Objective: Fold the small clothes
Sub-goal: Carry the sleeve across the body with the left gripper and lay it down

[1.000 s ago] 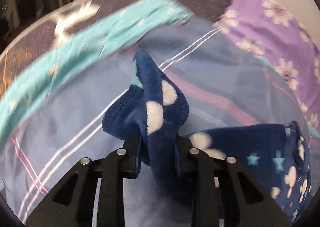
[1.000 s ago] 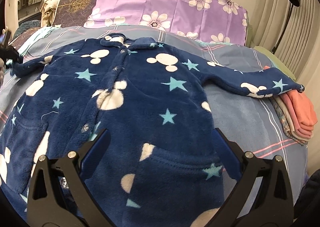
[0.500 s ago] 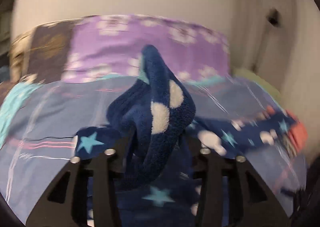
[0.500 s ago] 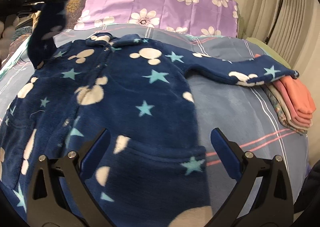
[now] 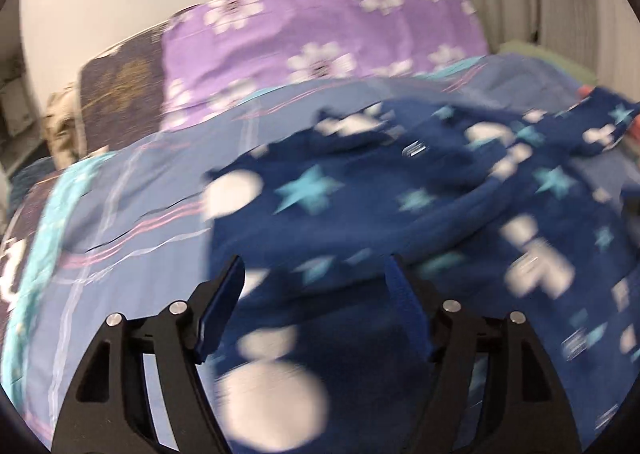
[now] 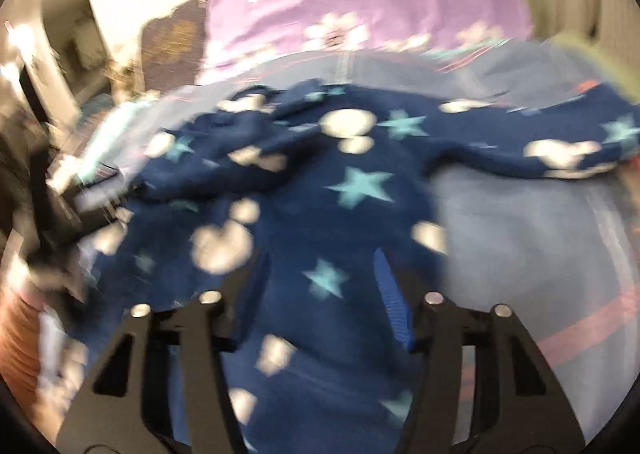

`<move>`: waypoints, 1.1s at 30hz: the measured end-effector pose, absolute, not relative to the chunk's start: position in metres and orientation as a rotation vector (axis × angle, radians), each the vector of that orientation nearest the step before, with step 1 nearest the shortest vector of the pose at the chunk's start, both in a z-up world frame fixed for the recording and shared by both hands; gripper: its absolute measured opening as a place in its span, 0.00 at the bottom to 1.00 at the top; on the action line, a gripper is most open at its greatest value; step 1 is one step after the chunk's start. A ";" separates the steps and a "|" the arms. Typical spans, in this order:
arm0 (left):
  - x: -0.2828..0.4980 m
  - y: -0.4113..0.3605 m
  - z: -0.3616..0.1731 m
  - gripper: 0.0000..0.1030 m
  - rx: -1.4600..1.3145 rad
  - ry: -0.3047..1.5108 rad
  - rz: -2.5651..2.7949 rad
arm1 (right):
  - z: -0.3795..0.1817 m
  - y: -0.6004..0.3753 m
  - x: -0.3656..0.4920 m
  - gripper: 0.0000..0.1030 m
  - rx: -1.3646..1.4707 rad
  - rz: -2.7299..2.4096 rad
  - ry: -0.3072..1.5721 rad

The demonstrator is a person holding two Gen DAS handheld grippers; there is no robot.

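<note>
A small navy fleece garment point(image 5: 400, 214) with white mouse-head shapes and teal stars lies spread on the bed; it also shows in the right wrist view point(image 6: 320, 214). Its left sleeve point(image 6: 248, 158) lies folded across the chest. Its right sleeve point(image 6: 540, 150) stretches out to the right. My left gripper point(image 5: 316, 282) is open and empty, just above the garment's left side. My right gripper point(image 6: 320, 274) is open and empty above the garment's lower middle. Both views are blurred by motion.
The bed has a blue striped sheet point(image 5: 132, 222). A purple flowered pillow point(image 5: 320, 38) and a dark patterned pillow point(image 5: 120, 94) stand at the head. A turquoise cloth point(image 5: 40, 246) lies at the left. Something orange point(image 5: 588, 88) peeks behind the right sleeve. A wall is behind.
My left gripper carried the left sleeve up and across over the garment's body, then opened and let it go. My right gripper moved in closer over the garment.
</note>
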State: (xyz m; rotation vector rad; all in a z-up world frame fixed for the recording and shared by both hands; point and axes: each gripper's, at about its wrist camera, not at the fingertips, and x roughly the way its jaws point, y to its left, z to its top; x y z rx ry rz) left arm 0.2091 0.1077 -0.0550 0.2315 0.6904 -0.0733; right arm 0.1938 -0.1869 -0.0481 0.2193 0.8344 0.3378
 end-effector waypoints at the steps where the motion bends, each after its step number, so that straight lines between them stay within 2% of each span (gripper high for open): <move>1: 0.209 0.121 -0.061 0.73 0.234 0.710 -0.034 | -0.048 -0.184 0.205 0.53 0.232 0.343 0.839; 8: 0.224 0.166 -0.077 0.73 0.201 0.768 0.117 | -0.064 -0.163 0.301 0.69 0.462 0.378 0.987; 11: 0.235 0.170 -0.090 0.73 0.184 0.829 0.126 | -0.081 -0.147 0.332 0.69 0.525 0.357 1.064; 12: 0.235 0.171 -0.090 0.73 0.180 0.827 0.126 | -0.086 -0.143 0.339 0.64 0.540 0.346 1.084; 13: 0.235 0.171 -0.088 0.73 0.182 0.824 0.128 | -0.088 -0.138 0.344 0.26 0.558 0.353 1.094; 14: 0.234 0.170 -0.089 0.73 0.186 0.823 0.131 | -0.085 -0.132 0.348 0.10 0.577 0.374 1.095; 15: 0.233 0.170 -0.090 0.74 0.191 0.822 0.134 | -0.075 -0.130 0.347 0.10 0.595 0.387 1.055; 18: 0.231 0.169 -0.091 0.74 0.202 0.813 0.153 | -0.012 -0.138 0.318 0.09 0.635 0.510 0.745; 21: 0.232 0.165 -0.091 0.74 0.223 0.802 0.171 | 0.014 -0.158 0.282 0.10 0.626 0.460 0.561; 22: 0.231 0.164 -0.091 0.74 0.231 0.800 0.174 | 0.011 -0.165 0.274 0.10 0.606 0.415 0.560; 23: 0.231 0.162 -0.092 0.74 0.239 0.798 0.178 | 0.000 -0.170 0.268 0.16 0.558 0.341 0.593; 26: 0.232 0.162 -0.091 0.74 0.241 0.799 0.178 | -0.050 -0.178 0.268 0.42 0.471 0.231 0.802; 29: 0.232 0.164 -0.091 0.74 0.227 0.803 0.171 | -0.085 -0.196 0.264 0.42 0.534 0.192 0.910; 33: 0.227 0.170 -0.085 0.74 0.182 0.802 0.133 | -0.083 -0.206 0.269 0.43 0.546 0.199 0.883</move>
